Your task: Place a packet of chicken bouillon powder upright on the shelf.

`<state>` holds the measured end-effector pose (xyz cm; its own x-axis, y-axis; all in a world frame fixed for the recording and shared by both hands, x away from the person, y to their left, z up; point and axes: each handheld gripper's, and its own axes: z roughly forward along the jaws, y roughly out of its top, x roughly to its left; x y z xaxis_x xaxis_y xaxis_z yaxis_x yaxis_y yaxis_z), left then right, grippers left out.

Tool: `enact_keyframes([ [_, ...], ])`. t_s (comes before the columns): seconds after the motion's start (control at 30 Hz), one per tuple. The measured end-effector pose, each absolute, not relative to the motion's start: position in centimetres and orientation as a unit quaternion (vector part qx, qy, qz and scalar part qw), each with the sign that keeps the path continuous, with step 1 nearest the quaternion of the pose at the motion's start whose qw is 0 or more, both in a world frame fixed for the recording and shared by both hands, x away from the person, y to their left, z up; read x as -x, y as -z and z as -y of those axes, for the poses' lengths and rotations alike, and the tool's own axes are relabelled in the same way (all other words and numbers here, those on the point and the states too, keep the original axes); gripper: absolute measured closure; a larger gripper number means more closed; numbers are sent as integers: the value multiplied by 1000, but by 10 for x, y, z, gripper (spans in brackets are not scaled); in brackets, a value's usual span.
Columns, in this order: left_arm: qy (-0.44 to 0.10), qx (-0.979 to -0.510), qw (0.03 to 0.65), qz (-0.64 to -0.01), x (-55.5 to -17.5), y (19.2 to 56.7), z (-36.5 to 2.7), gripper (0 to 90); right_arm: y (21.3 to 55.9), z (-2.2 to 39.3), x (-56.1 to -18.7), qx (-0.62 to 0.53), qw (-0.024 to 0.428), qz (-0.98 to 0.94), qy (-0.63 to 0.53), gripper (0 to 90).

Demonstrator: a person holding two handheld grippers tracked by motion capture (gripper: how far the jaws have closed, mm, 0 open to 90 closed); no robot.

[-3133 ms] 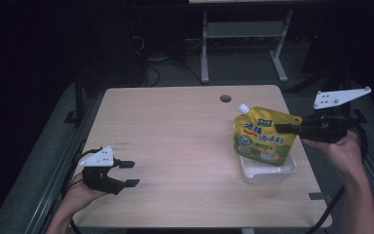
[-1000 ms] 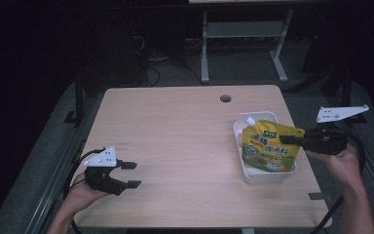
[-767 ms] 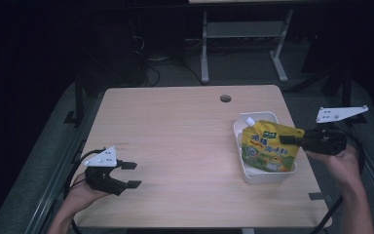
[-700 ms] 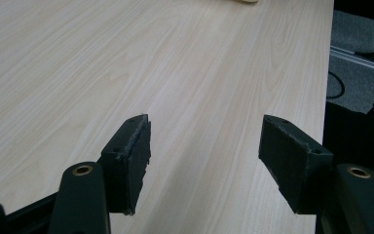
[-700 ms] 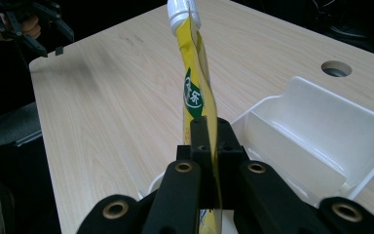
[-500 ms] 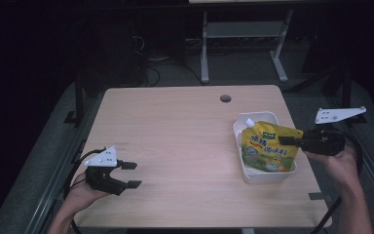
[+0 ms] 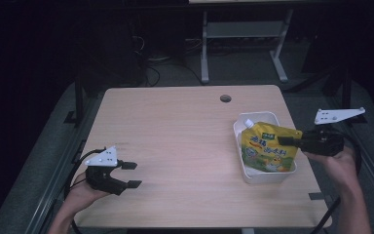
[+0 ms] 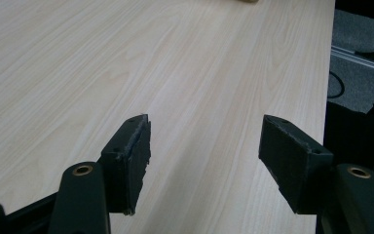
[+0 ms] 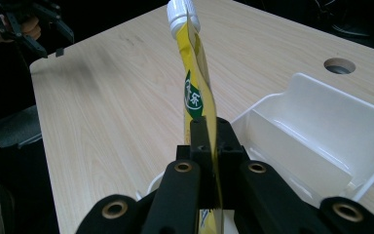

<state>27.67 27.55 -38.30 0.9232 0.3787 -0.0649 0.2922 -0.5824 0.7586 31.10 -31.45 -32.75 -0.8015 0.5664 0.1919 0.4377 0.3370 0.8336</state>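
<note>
Over the white tray (image 7: 253, 176), our right gripper (image 7: 286, 141) pinches the yellow pouch (image 7: 267, 151); next, release it. Left gripper (image 7: 130, 174) fingers open, idle.

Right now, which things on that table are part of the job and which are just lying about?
In the job:
- yellow spout pouch, clamped by the right gripper
- white tray, pouch standing in it

Not involved:
- left gripper, open, idle at the near table edge
- cable hole in the table
- metal stand behind the table
</note>
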Motion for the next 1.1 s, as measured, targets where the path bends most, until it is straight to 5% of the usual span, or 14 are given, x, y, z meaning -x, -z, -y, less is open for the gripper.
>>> enact_keyframes([
  [0.8,-51,-891,410,-189,-277,384,-274,353,350,325,-307,-332,56,-803,-492,865],
  [1.1,-52,-891,410,-190,-277,384,-275,347,346,326,-302,-347,63,-792,-498,672],
])
